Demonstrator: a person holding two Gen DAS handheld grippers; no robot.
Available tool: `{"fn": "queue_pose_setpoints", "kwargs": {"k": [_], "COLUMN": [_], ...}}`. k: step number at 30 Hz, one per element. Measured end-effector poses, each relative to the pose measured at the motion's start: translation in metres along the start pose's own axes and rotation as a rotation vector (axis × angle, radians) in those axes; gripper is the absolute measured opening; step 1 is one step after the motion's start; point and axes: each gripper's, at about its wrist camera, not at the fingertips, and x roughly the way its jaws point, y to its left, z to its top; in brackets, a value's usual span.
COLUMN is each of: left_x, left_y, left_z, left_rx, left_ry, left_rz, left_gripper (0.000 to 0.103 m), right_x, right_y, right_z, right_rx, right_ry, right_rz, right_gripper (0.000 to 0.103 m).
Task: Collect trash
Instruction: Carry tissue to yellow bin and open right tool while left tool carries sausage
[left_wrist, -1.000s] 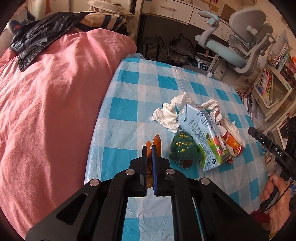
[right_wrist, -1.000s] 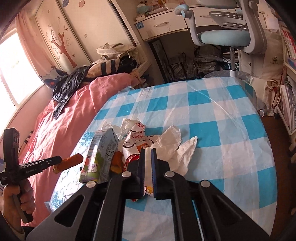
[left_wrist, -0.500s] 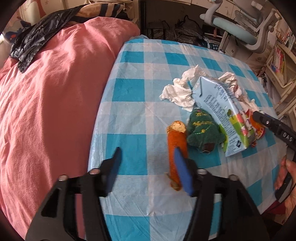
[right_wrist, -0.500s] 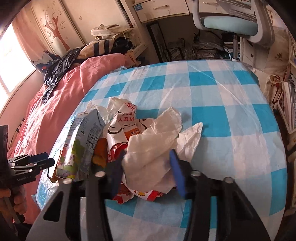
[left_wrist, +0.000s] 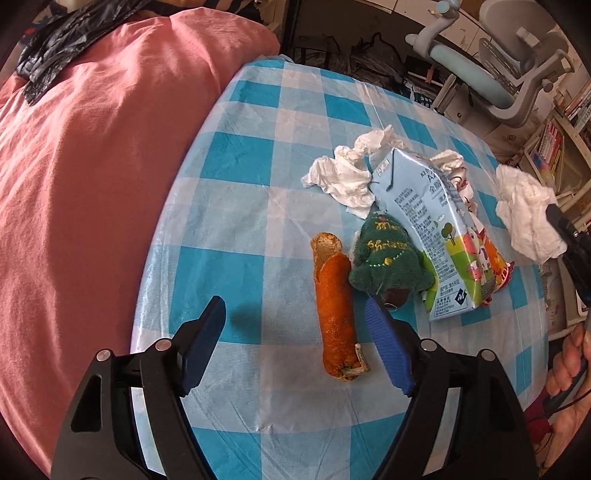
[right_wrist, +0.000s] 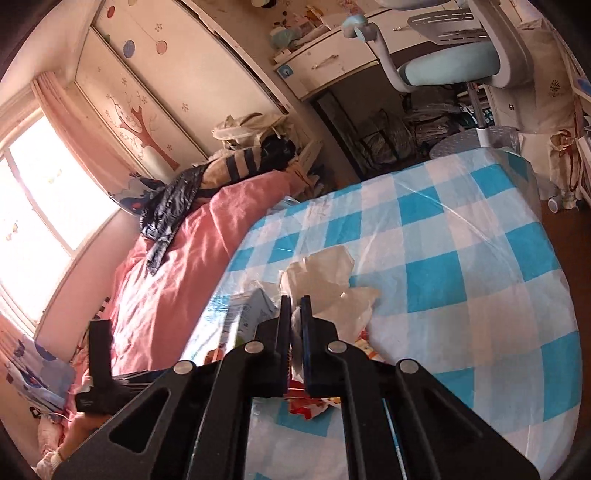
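Observation:
An orange, carrot-like scrap lies on the blue checked tablecloth. My left gripper hangs over it, jaws opening and not touching it; the scrap sits nearer the right finger. Beside it are a green plush Christmas tree, a milk carton and a crumpled tissue. My right gripper is shut on a white crumpled wad, lifted above the carton and a red wrapper. The left wrist view shows that wad at the right.
A pink duvet with a black bag on it borders the table's left edge. An office chair and a desk stand beyond the far edge, with bookshelves at the right. A person's hand holds the right gripper's handle.
My left gripper's jaws have opened and let go of the orange scrap, which now lies on the cloth. My right gripper opened around the white wad, shut on it and raised it.

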Motion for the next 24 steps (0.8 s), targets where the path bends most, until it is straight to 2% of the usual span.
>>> {"fn": "queue_pose_setpoints", "kwargs": {"k": [1, 2, 3, 4, 5, 6, 12, 16, 21, 24], "left_x": [0.002, 0.004, 0.004, 0.004, 0.003, 0.003, -0.014, -0.045, -0.092, -0.111], "left_y": [-0.005, -0.010, -0.016, -0.020, -0.021, -0.020, -0.011, -0.004, -0.001, -0.003], "left_z": [-0.002, -0.003, -0.005, -0.006, -0.007, -0.008, -0.015, -0.032, -0.060, -0.083], "left_rx": [0.024, 0.055, 0.086, 0.111, 0.118, 0.112, 0.071, 0.044, 0.040, 0.055], "left_ry": [0.010, 0.012, 0.005, 0.004, 0.006, 0.011, -0.038, -0.118, -0.226, -0.256], "left_rz": [-0.010, -0.004, 0.014, 0.020, 0.007, -0.010, 0.003, 0.007, -0.035, -0.054], "left_gripper": [0.073, 0.065, 0.050, 0.041, 0.024, 0.019, 0.016, 0.016, 0.016, 0.016], "right_x": [0.000, -0.001, -0.002, -0.003, -0.005, -0.007, -0.027, -0.048, -0.072, -0.082], "right_y": [0.004, 0.006, 0.012, 0.016, 0.018, 0.022, 0.041, 0.063, 0.090, 0.101], "right_z": [0.001, 0.001, 0.001, 0.001, 0.001, 0.000, -0.013, -0.032, -0.069, -0.094], "right_rx": [-0.004, -0.010, -0.023, -0.029, -0.031, -0.036, -0.041, -0.071, -0.127, -0.161], "right_ry": [-0.002, -0.002, 0.000, 0.001, 0.001, 0.001, -0.002, 0.013, 0.108, 0.180], "right_rz": [0.022, 0.039, 0.055, 0.069, 0.084, 0.100, 0.192, 0.247, 0.332, 0.361], "right_gripper": [0.006, 0.006, 0.006, 0.006, 0.006, 0.006, 0.006, 0.006, 0.006, 0.006]}}
